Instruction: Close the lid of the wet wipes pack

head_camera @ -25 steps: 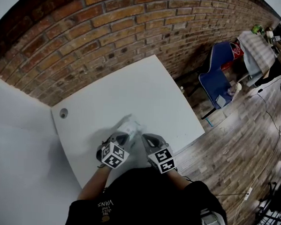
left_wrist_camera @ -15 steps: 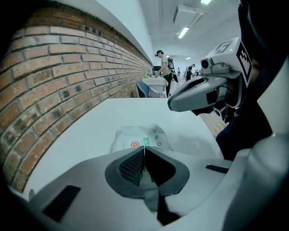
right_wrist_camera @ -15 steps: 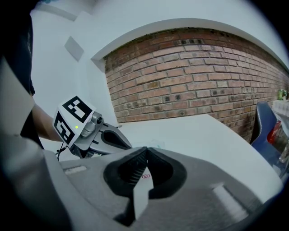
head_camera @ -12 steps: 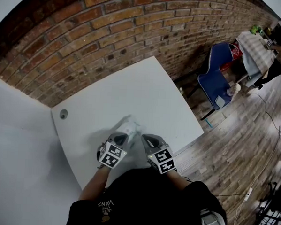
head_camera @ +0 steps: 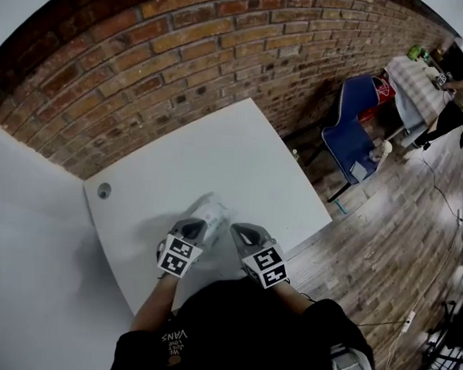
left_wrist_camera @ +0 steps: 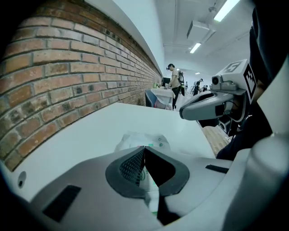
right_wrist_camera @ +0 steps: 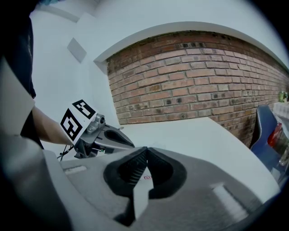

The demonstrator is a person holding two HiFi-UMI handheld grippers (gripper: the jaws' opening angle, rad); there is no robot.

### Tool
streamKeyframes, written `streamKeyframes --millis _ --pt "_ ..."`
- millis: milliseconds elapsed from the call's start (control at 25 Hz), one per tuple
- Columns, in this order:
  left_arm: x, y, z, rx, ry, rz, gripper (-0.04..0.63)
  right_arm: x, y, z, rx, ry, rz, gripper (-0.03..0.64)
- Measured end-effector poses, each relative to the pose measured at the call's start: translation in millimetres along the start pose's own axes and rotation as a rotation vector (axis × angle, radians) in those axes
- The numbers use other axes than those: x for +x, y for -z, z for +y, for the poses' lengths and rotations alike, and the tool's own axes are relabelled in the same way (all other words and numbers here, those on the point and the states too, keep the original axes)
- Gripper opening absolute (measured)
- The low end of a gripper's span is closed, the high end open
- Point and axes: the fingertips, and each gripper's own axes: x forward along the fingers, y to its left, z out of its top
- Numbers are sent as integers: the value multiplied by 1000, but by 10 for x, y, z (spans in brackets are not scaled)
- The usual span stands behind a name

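The wet wipes pack, white with green print, lies on the white table just in front of me. My left gripper is at its near left and my right gripper at its near right. In the left gripper view the jaws meet at their tips, shut, right over the near end of the pack, and the right gripper hangs to the right. In the right gripper view the jaws are shut too, with white pack surface showing below the tips. The left gripper lies close on the left. I cannot make out the lid.
A brick wall runs along the table's far side. A round cable hole sits near the table's left corner. Past the table's right edge are wooden floor and a blue chair. People stand far off.
My left gripper has shifted slightly to the left beside the pack. The right gripper and the pack have barely moved.
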Motion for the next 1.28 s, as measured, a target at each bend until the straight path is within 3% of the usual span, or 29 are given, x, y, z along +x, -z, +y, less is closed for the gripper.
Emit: streamKeyframes --millis 320,680,1280 --pt "-266 -230 113 -38 -49 -129 -3 -122 -101 37 -17 9 -20 -3" --pt "-730 -557 -15 -26 -88 -281 -3 -237 -291 118 -49 18 -71 -2" --pt "-1432 -678 -268 -17 -129 -422 -3 -588 -490 393 -34 37 -150 -2"
